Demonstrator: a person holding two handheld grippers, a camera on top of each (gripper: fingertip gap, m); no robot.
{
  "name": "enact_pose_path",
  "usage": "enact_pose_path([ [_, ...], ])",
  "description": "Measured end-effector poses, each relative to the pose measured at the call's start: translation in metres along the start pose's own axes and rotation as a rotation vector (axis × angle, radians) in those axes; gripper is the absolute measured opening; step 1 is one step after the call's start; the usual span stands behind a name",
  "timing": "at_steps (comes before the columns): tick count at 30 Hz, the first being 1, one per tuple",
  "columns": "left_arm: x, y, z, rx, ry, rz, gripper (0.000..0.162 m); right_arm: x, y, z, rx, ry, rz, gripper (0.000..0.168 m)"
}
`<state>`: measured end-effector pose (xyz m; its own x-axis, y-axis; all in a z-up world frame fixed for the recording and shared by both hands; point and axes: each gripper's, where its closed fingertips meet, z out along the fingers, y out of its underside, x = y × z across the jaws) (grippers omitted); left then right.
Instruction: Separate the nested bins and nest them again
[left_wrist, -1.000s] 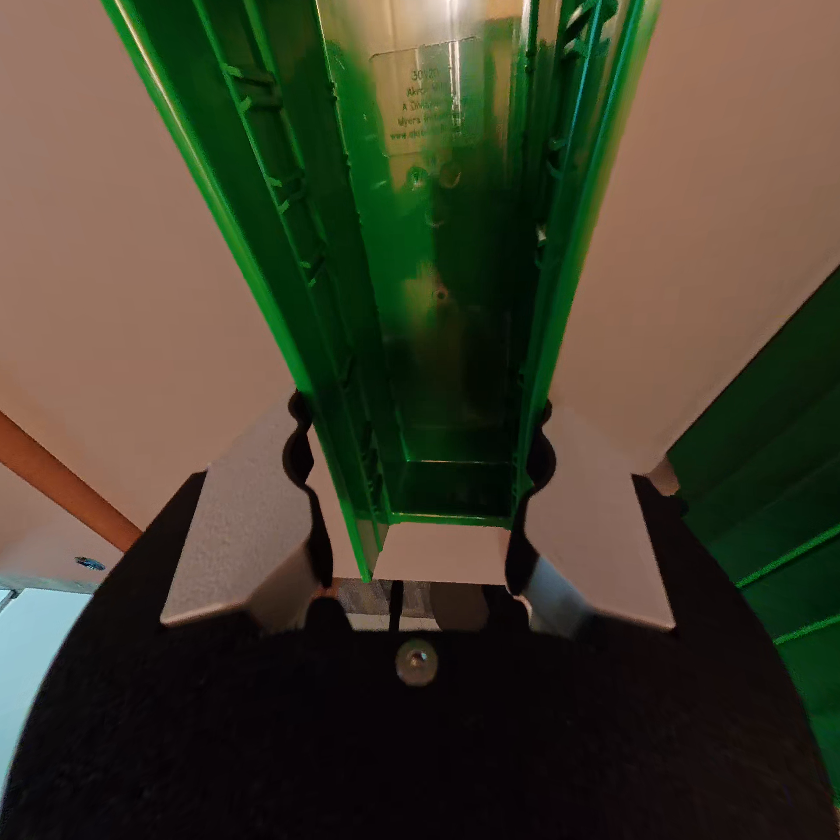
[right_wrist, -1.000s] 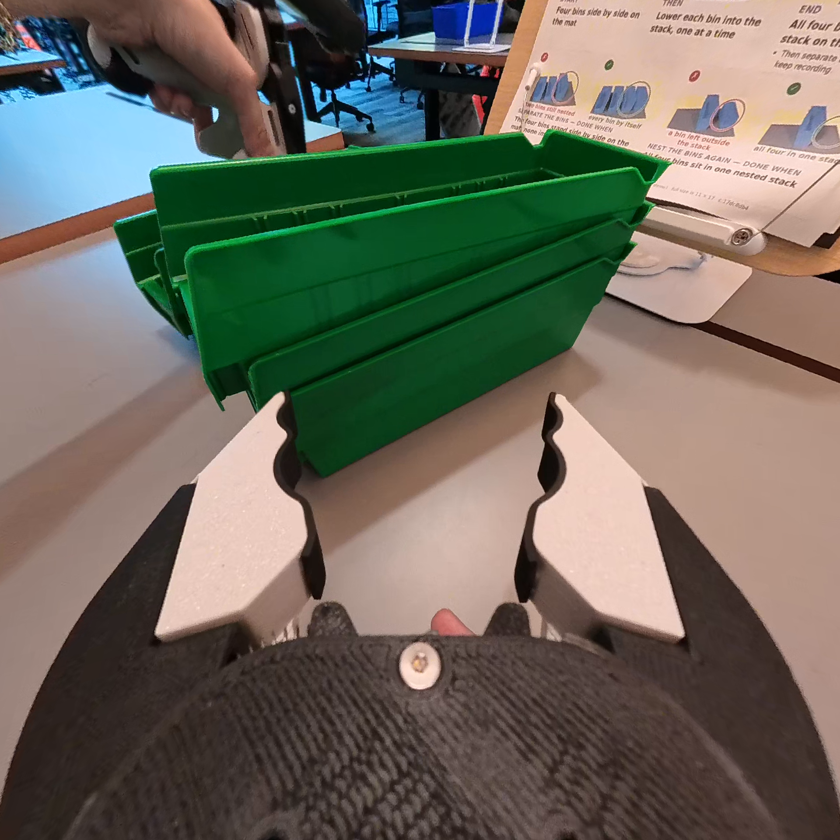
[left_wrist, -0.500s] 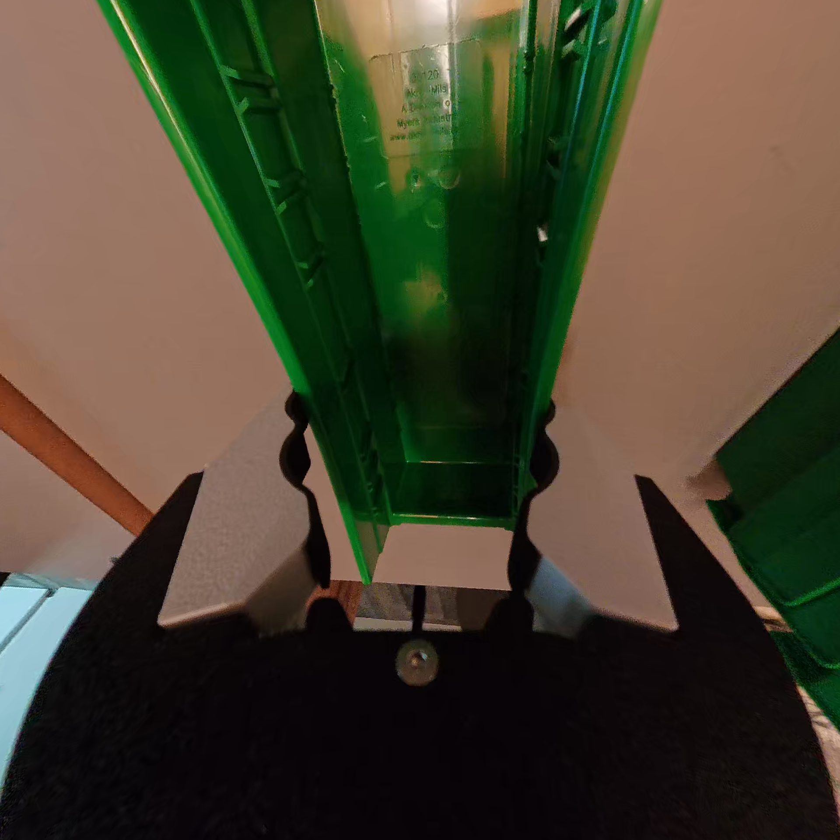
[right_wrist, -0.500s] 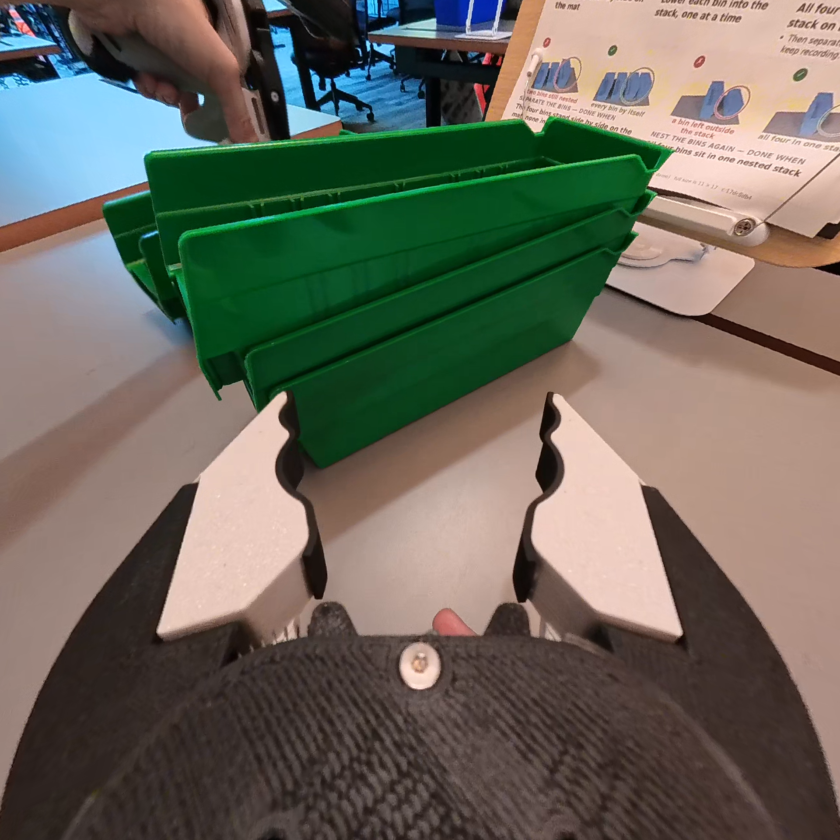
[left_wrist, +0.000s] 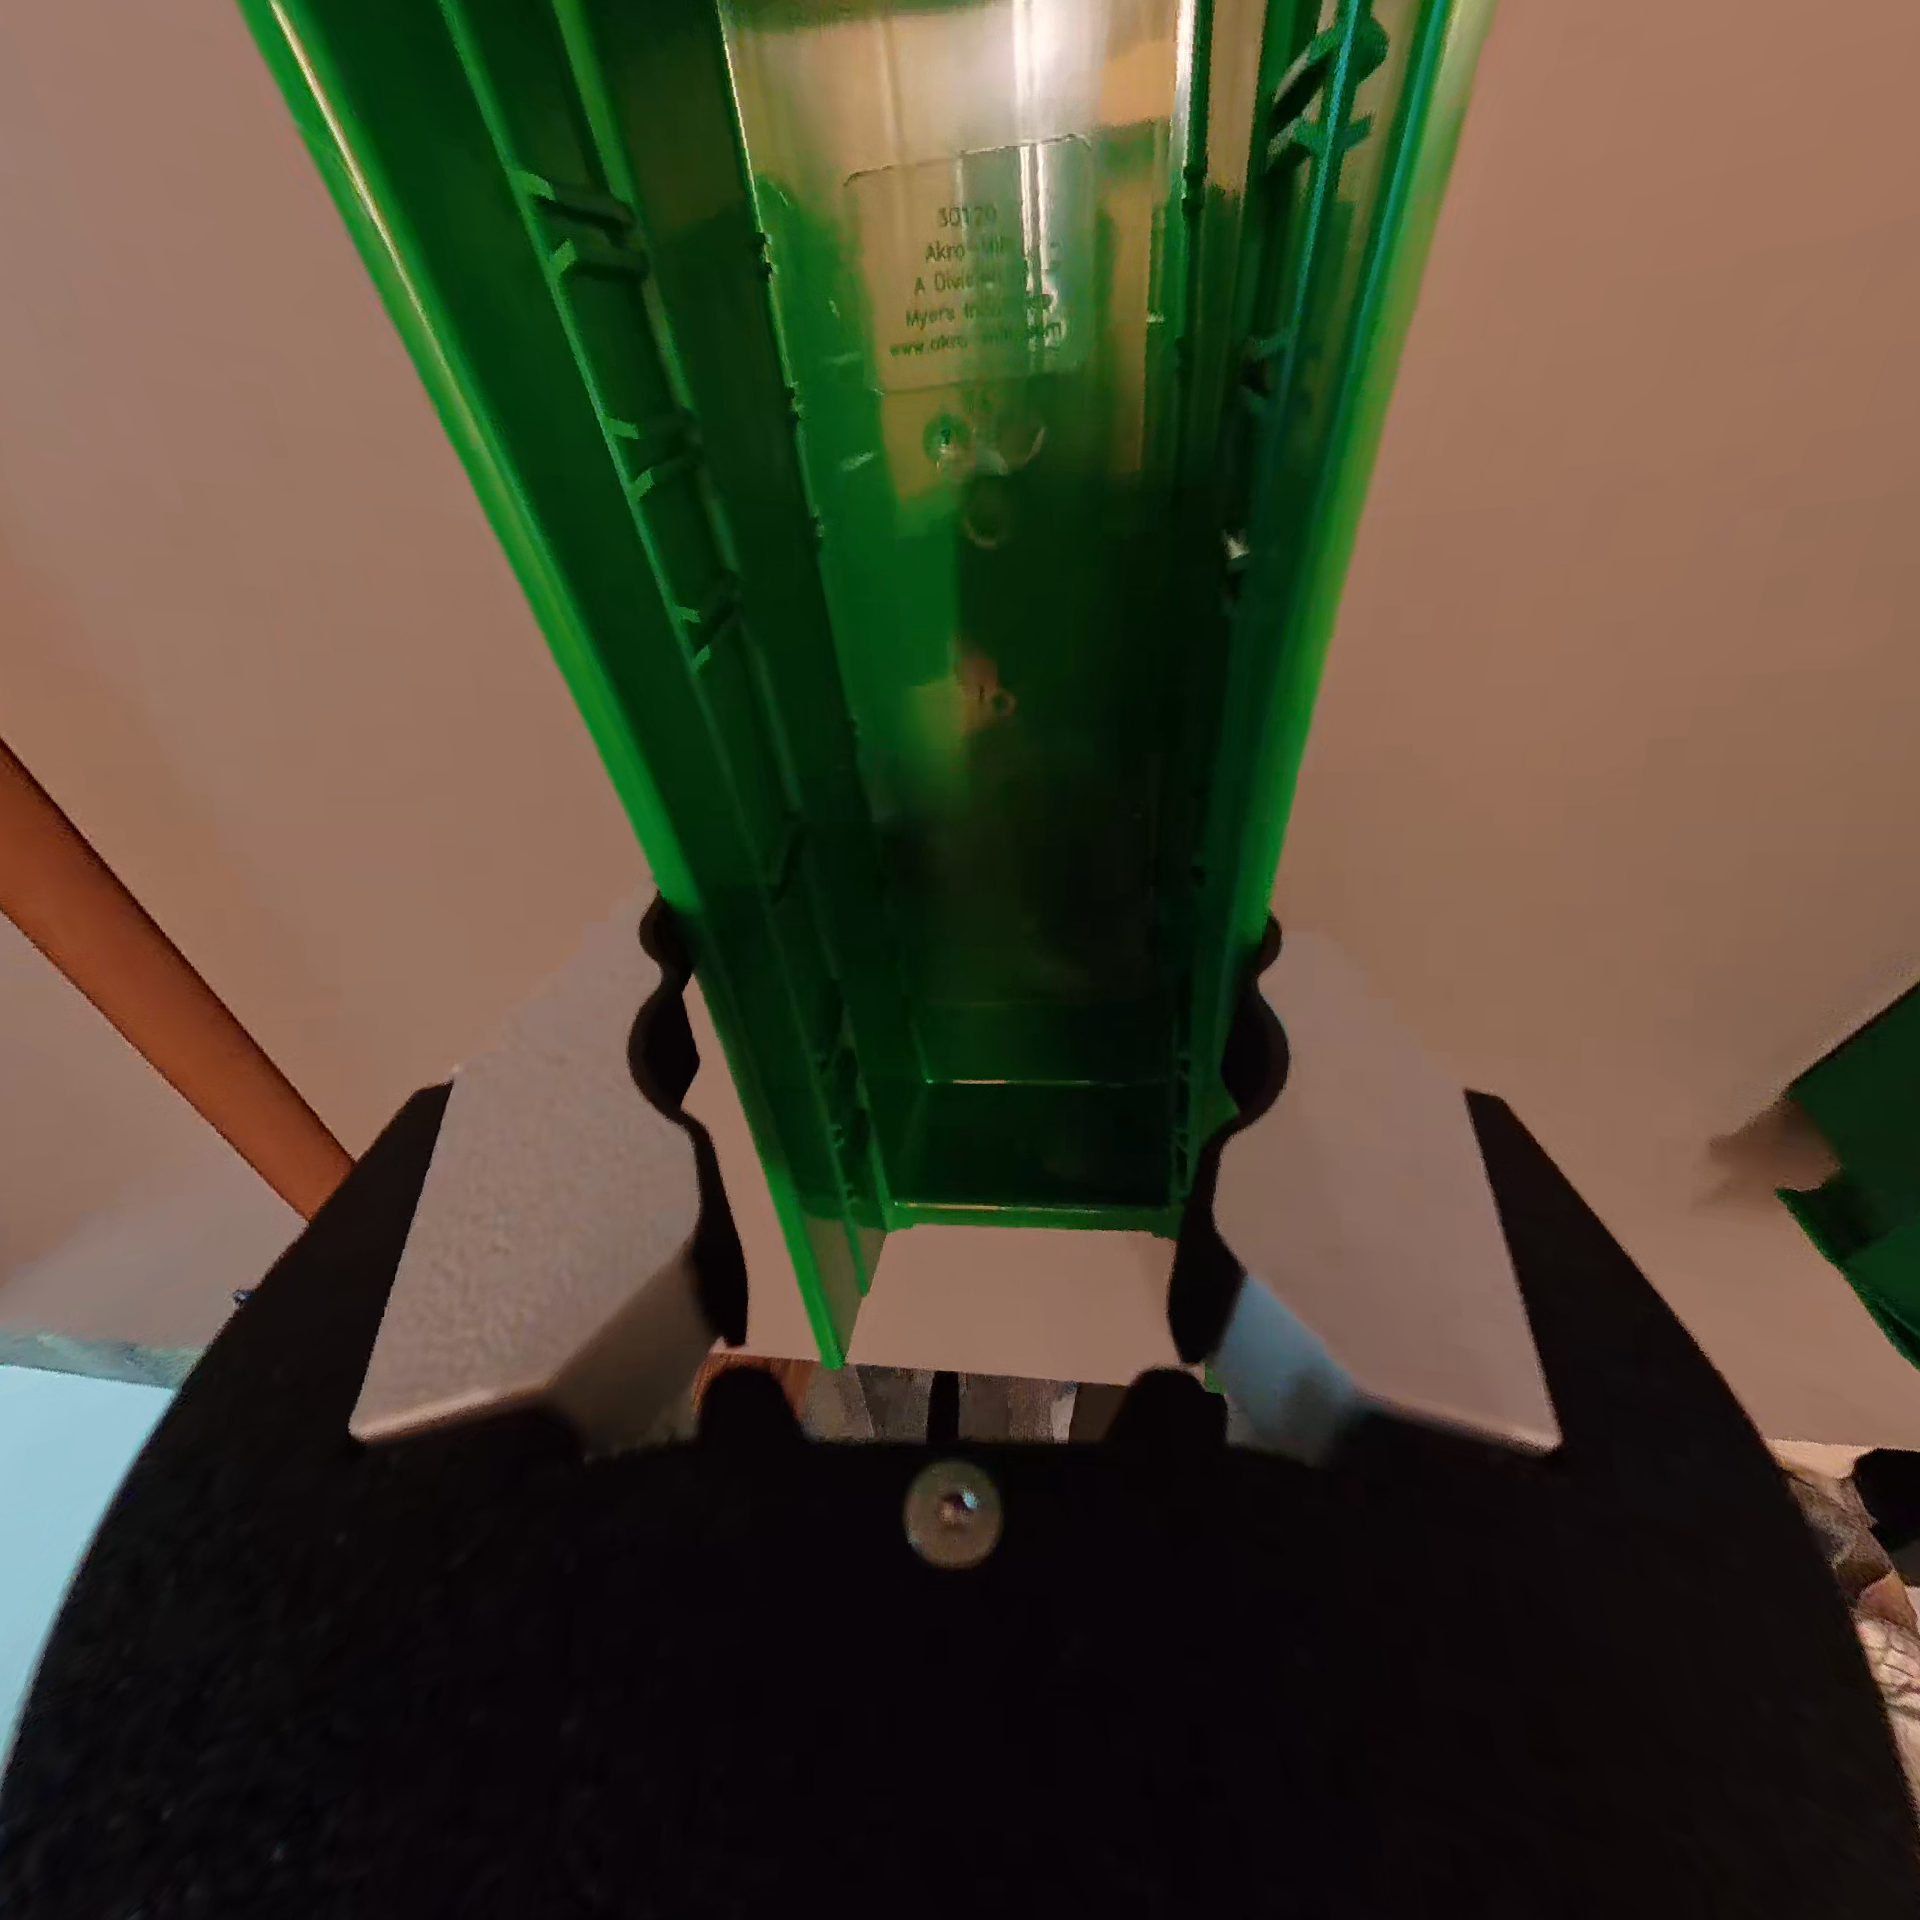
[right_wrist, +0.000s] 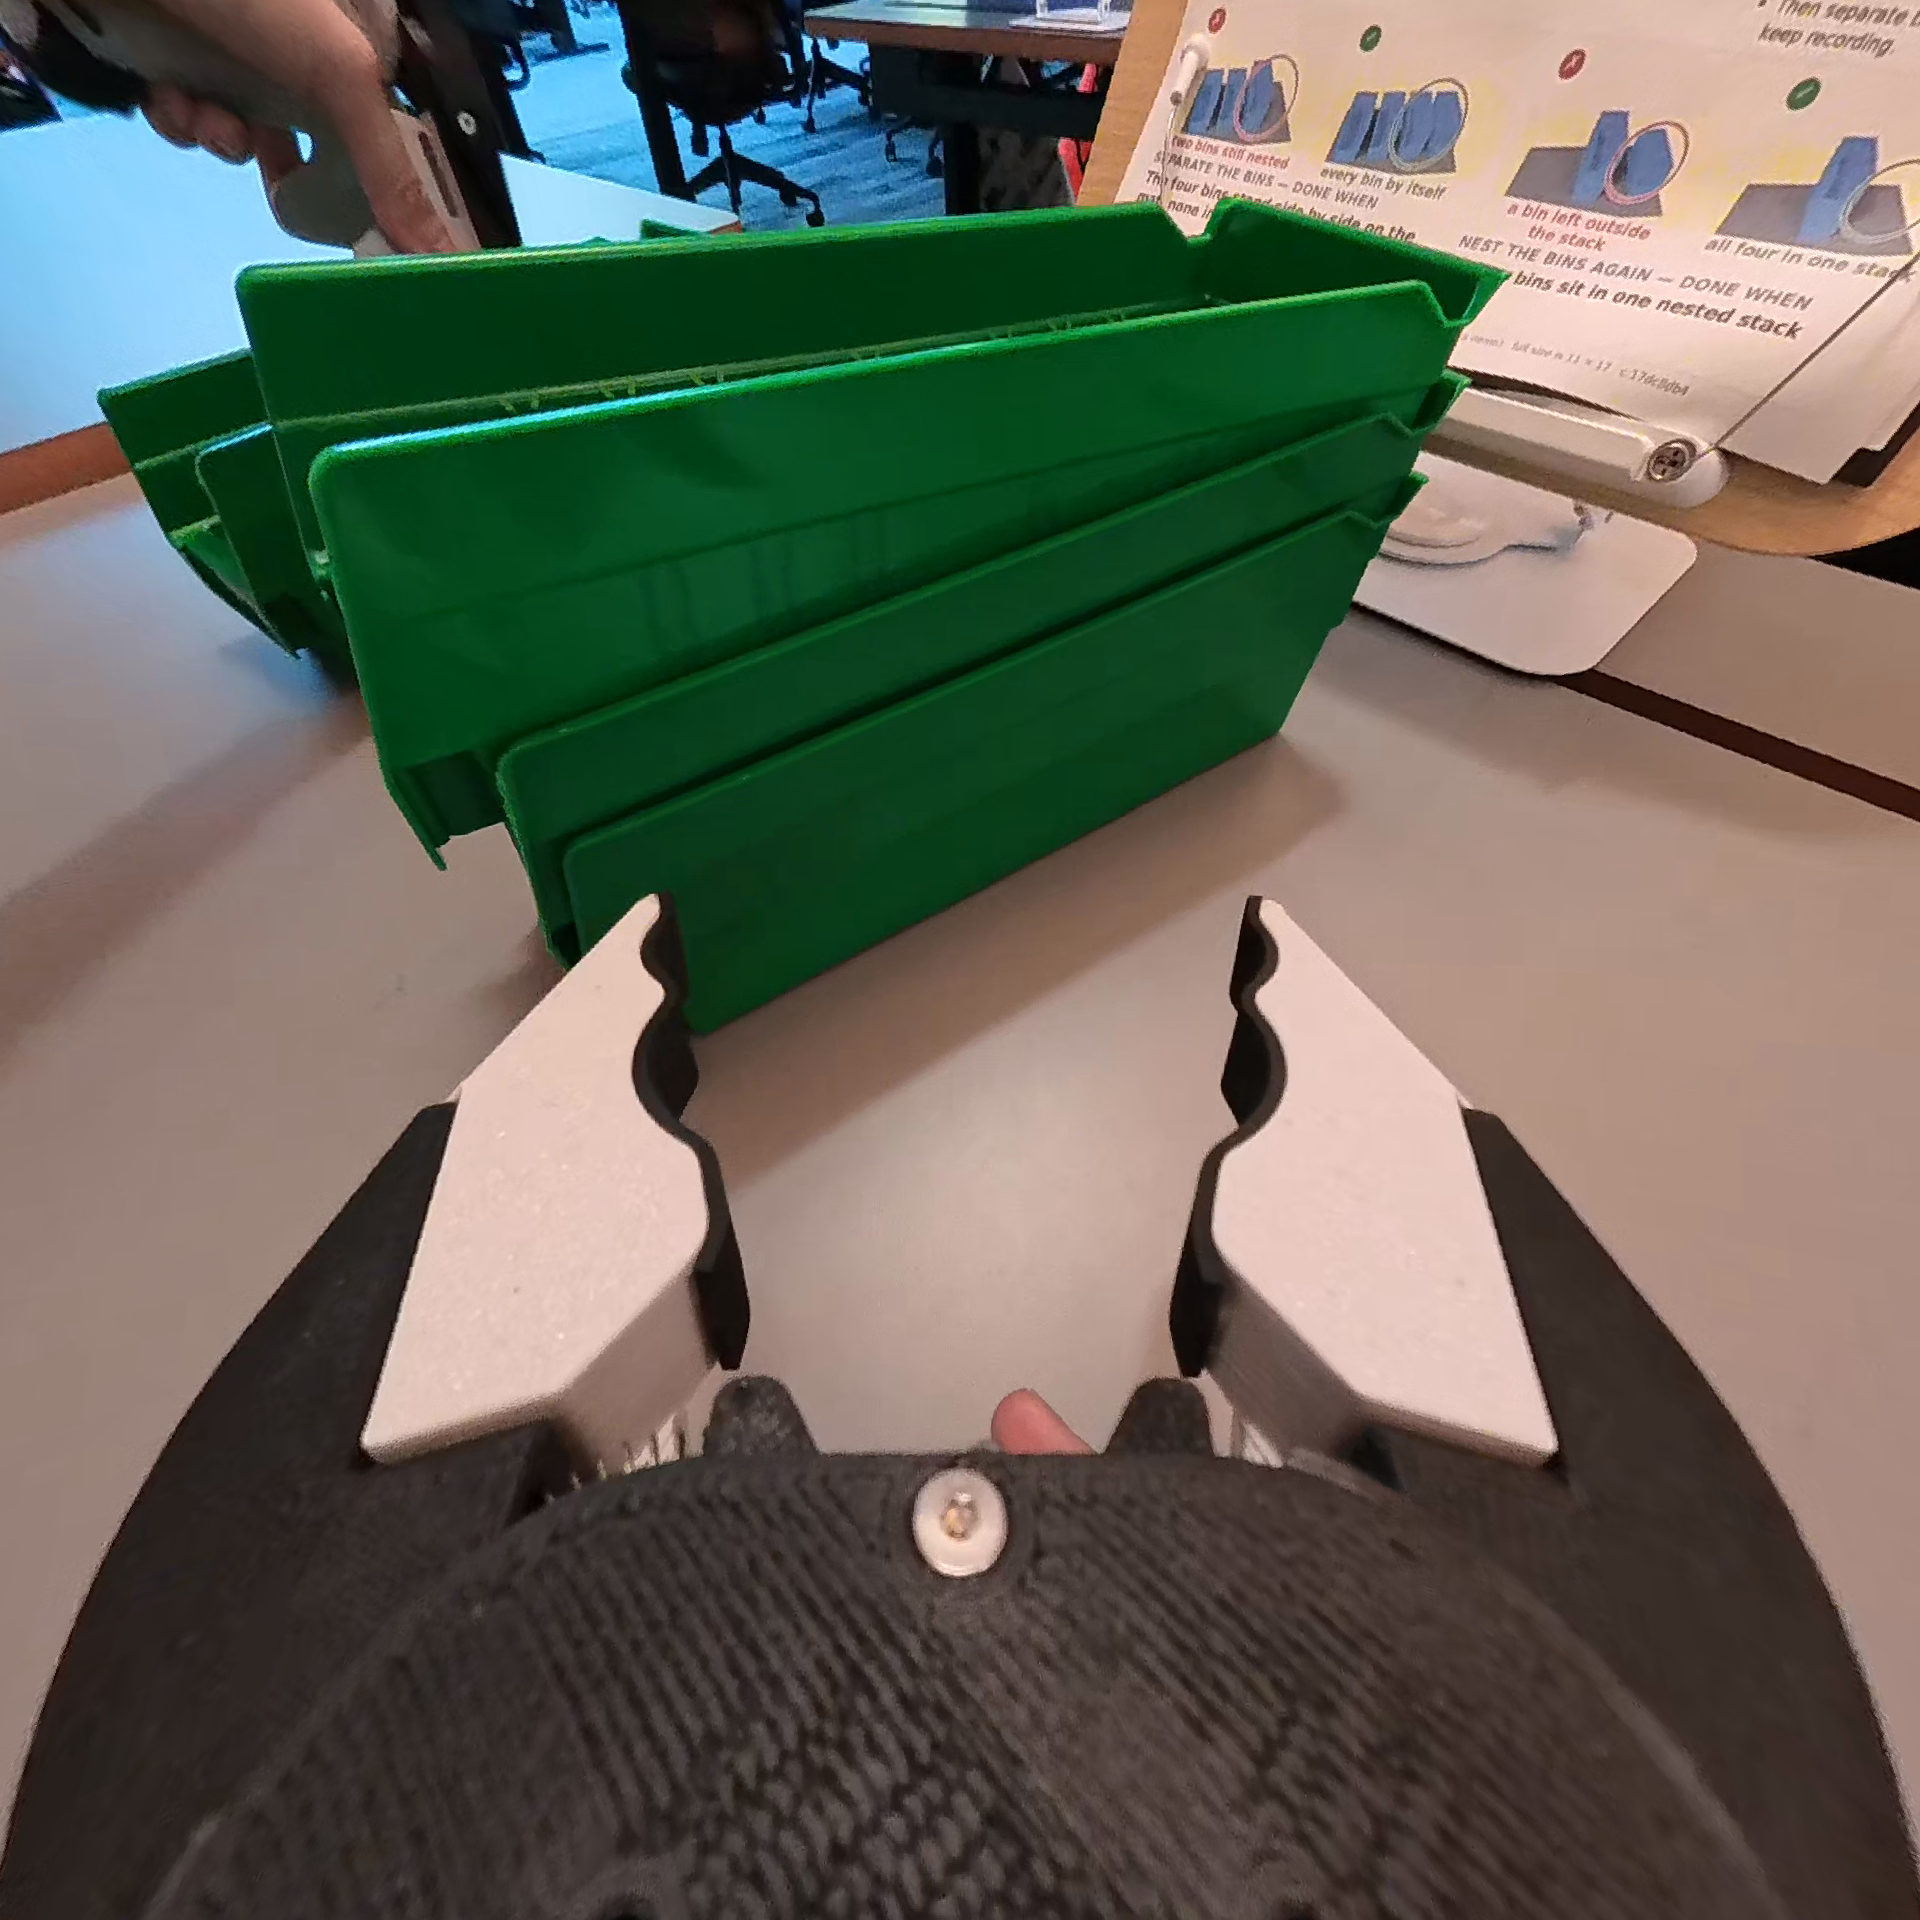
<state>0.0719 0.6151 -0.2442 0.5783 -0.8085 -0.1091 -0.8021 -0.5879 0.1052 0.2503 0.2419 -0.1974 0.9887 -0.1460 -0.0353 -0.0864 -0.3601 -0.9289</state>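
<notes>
Our left gripper (left_wrist: 961, 1049) clamps the top green bin (left_wrist: 997, 644), seemingly raised above the table (right_wrist: 1039, 1195). Right gripper (right_wrist: 961, 1023) gapes empty before the nested stack (right_wrist: 935, 665).

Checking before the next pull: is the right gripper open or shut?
Open. The right gripper has its jaws spread with only bare table between them, short of the green bins.

Worktop (right_wrist: 1455, 1039): grey, smooth, with a brown edge.
Green bins (right_wrist: 935, 665): nested together, standing on it.
White stand base (right_wrist: 1538, 582): sits just behind the bins.
</notes>
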Motion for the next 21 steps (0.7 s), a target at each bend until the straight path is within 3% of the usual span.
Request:
enact_pose_path([
  [6, 0.002, -0.001, 0.001, 0.021, 0.002, 0.021, 0.113, -0.001, 0.001, 0.003, -0.004, 0.002, 0.0, 0.104],
  [13, 0.011, 0.005, -0.006, 0.009, 0.038, -0.085, 0.119, 0.001, -0.001, 0.001, 0.005, 0.004, 0.004, 0.105],
  [15, 0.003, 0.006, -0.017, 0.006, -0.032, -0.09, 0.124, 0.002, -0.001, 0.001, 0.003, 0.004, 0.011, 0.105],
  [18, 0.004, -0.003, -0.047, 0.066, -0.123, -0.056, 0.119, 0.001, -0.003, -0.002, 0.013, -0.002, 0.014, 0.105],
  [21, 0.045, -0.017, -0.086, 0.168, -0.049, 0.01, 0.119, 0.0, -0.007, -0.004, 0.027, -0.005, 0.013, 0.105],
])
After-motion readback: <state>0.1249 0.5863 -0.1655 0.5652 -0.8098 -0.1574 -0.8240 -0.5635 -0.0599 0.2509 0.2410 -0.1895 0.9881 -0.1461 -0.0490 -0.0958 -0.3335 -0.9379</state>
